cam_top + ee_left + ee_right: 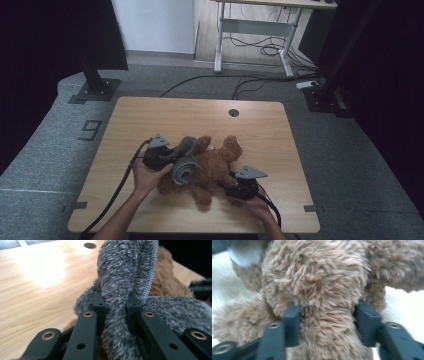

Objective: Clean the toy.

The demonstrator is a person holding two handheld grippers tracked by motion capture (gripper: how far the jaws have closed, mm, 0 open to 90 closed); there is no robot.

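A brown teddy bear (216,164) lies on its back in the middle of the wooden table (150,117). A grey fluffy cloth (184,164) is draped across its left side. My left gripper (172,156) is at the bear's left, shut on a fold of the grey cloth (120,270), which bunches up between its fingertips (116,301). My right gripper (227,184) is at the bear's lower right. Its jaws stand apart on either side of a furry limb of the bear (317,277), and the right gripper (328,313) is open around it.
A round cable hole (233,112) sits near the table's far edge. Behind the table stand a white desk frame (250,30) with loose cables on the floor and black posts (92,75) at both sides. Bare wood (37,290) lies left of the bear.
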